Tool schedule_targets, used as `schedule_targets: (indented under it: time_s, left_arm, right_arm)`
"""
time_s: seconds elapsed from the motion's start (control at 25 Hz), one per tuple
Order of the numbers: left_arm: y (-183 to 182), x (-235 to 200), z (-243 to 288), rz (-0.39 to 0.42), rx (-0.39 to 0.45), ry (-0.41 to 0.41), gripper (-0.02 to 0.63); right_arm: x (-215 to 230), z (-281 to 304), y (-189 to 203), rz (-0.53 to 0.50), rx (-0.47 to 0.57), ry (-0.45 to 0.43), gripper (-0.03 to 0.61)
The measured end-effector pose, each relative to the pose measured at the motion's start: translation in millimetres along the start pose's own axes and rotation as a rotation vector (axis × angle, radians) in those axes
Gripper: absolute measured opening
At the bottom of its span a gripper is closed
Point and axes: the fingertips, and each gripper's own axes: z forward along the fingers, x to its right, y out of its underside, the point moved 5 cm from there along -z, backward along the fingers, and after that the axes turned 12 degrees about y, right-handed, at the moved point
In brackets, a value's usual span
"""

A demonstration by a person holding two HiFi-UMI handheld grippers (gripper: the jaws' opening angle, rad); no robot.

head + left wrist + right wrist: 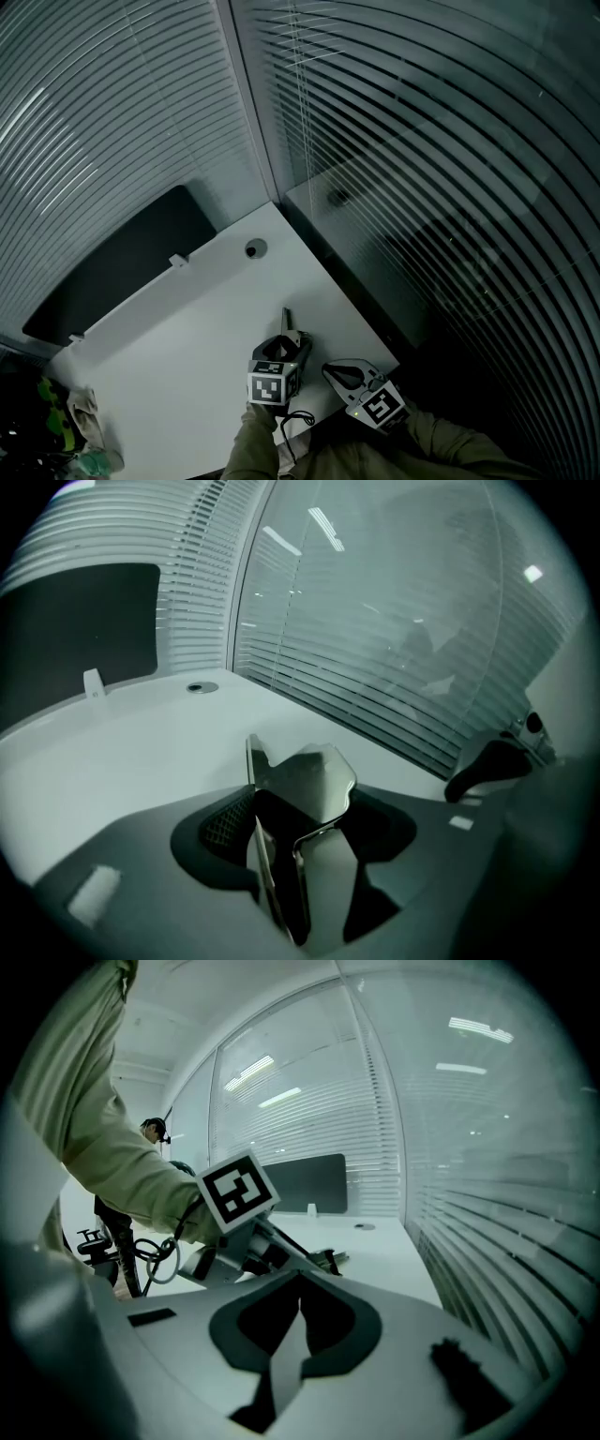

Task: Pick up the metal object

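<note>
A shiny bent metal object [309, 775] sits between the jaws of my left gripper [288, 330], just above the white table [178, 337]. The jaws close against it from both sides. In the head view only a thin dark sliver of it [286, 319] sticks out past the fingers. My right gripper [339, 372] hovers to the right of the left one, at the table's near corner. Its jaws are shut together with nothing between them [300, 1305]. From the right gripper view, the left gripper [326, 1260] shows with its marker cube [236, 1191] and a sleeve.
A round cable hole [255, 248] lies near the table's far corner. A dark panel [122, 267] stands along the far left edge. Glass walls with blinds [422, 141] close the right side. A cloth and green items [80, 417] sit at lower left.
</note>
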Motion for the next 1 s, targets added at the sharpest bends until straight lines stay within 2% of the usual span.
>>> schedule_targets:
  time_s: [0.28,0.44,0.48,0.52,0.56,0.8,1.0]
  left_arm:
    - [32,18,-23,-0.083,0.023,0.069,0.270]
    - [37,28,-37,-0.144,0.099,0.097,0.255]
    - [38,31,-42,-0.161,0.135,0.096,0.218]
    - [39,33,-47,-0.177,0.169,0.093,0.123]
    - [40,35,-51,-0.188,0.190,0.090,0.109]
    - [43,43,-54,-0.120,0.195,0.047,0.106]
    - [41,58,-55,-0.054,0.215,0.048,0.104]
  right_arm:
    - [-3,2,0,0.035,0.019,-0.028,0.005]
    - [-4,3,-1,0.029,0.021,-0.037,0.005]
    - [-4,1,-2,0.031,0.023,-0.038,0.005]
    - [-5,1,-4,0.030,0.028,-0.040,0.005]
    - [-5,0,-4,0.027,0.031,-0.043,0.005]
    - [-4,-1,-3,0.026,0.045,-0.067,0.005]
    - [-4,-3,-1,0.015,0.049,-0.084,0.005]
